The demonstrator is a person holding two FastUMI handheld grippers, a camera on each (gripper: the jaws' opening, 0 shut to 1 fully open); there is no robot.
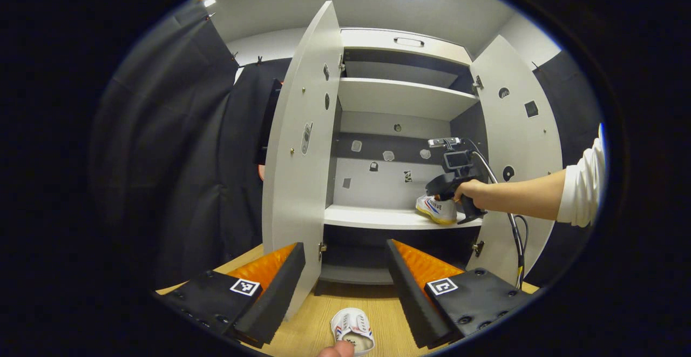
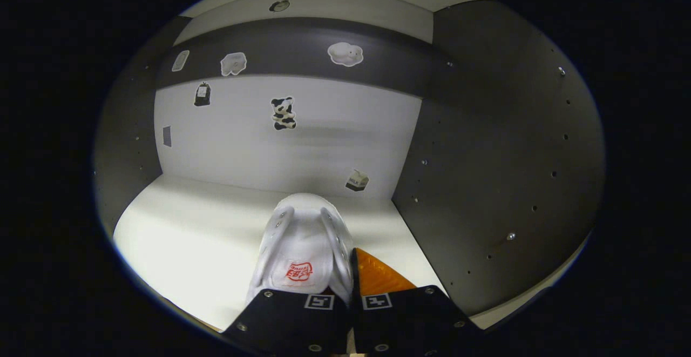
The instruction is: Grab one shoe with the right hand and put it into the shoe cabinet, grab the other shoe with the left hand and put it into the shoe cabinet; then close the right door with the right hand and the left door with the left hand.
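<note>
In the left gripper view the white shoe cabinet stands open, left door (image 1: 299, 184) and right door (image 1: 518, 146) both swung out. A white shoe (image 1: 437, 209) with a yellow sole sits at the right end of the middle shelf (image 1: 378, 217), and the right gripper (image 1: 456, 181), held by a hand, is on it. The right gripper view shows that shoe (image 2: 305, 243) toe-forward on the shelf (image 2: 205, 227), my right gripper (image 2: 351, 260) shut on its side wall. The second white shoe (image 1: 352, 329) lies on the wooden floor, low between the fingers of my open left gripper (image 1: 344, 246).
A cable hangs from the right gripper down past the right door. An upper shelf (image 1: 399, 98) and a dark lower compartment (image 1: 356, 254) lie above and below the middle shelf. The cabinet's dark right wall (image 2: 486, 157) stands close beside the held shoe. Black cloth hangs left of the cabinet.
</note>
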